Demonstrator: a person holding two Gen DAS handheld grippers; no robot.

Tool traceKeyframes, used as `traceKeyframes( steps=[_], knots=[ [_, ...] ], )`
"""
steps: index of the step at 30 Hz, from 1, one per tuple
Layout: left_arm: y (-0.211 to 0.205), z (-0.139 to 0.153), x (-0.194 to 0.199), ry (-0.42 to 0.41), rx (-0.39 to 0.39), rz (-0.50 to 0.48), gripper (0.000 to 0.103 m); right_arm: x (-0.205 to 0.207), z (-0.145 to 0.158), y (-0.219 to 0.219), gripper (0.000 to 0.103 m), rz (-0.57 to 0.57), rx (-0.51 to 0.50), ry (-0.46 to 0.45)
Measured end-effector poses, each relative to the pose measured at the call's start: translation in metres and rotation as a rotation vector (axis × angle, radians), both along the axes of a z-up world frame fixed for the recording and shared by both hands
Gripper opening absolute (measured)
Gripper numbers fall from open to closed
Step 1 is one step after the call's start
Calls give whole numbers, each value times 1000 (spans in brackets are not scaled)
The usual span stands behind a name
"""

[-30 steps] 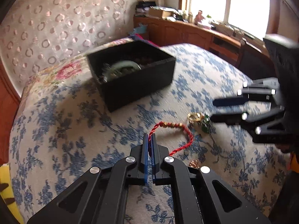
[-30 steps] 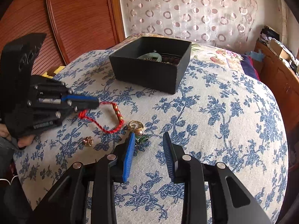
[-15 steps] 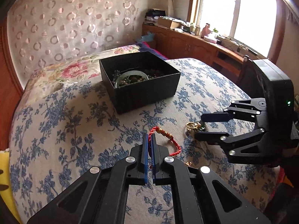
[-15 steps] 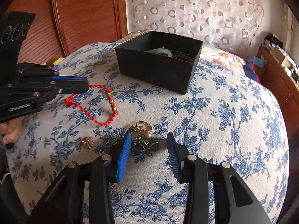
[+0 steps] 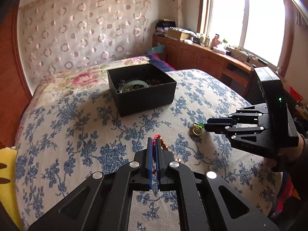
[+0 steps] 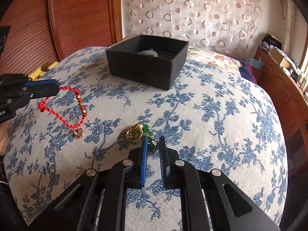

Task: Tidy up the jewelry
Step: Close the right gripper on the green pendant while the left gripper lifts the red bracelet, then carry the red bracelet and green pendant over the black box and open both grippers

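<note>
My left gripper (image 5: 154,139) is shut on a red cord bracelet (image 6: 63,115) with gold beads, which hangs from its tips above the bedspread. My right gripper (image 6: 153,138) is down on the cloth. Its jaws are closing on a green-stone piece (image 6: 147,130) that lies between the pads, tangled with a gold ring (image 6: 132,133). A small copper flower bead (image 6: 78,132) lies loose to the left. Behind stands an open black box (image 5: 146,100) holding a pale jade bangle (image 5: 134,83) and beads.
Everything sits on a bed with a blue-flowered spread (image 6: 221,115). A wooden headboard (image 6: 77,15) and a circle-patterned curtain (image 5: 77,34) stand behind. A wooden cabinet (image 5: 202,57) with clutter runs under the window at the right. A yellow object (image 5: 5,173) is at the left edge.
The left gripper has risen and pulled back with the bracelet, which now hangs off the cloth. The right gripper moved forward over the green piece and its jaws narrowed around it.
</note>
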State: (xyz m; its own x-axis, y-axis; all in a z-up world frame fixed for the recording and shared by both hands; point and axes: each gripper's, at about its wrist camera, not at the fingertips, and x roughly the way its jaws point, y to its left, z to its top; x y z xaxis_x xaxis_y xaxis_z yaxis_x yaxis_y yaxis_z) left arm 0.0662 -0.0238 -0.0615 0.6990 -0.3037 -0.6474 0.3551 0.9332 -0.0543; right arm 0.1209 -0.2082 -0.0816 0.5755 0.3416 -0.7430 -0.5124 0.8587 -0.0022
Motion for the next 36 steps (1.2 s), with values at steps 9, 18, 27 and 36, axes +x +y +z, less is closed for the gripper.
traceKeyframes(
  steps=[9,18,27,36],
  knots=[
    [1,9,-9,-25,-15,13,2,-10,41,6,7,57,38,-79],
    [7,14,-11,-36,-26,31,2,-9,64,8,7,70,40,-124],
    [9,32,3,-78,-30,43,2,3,84,10,7,75,47,-166],
    [8,53,18,-123,-19,50,2,33,114,13,7,76,75,-203]
  ],
)
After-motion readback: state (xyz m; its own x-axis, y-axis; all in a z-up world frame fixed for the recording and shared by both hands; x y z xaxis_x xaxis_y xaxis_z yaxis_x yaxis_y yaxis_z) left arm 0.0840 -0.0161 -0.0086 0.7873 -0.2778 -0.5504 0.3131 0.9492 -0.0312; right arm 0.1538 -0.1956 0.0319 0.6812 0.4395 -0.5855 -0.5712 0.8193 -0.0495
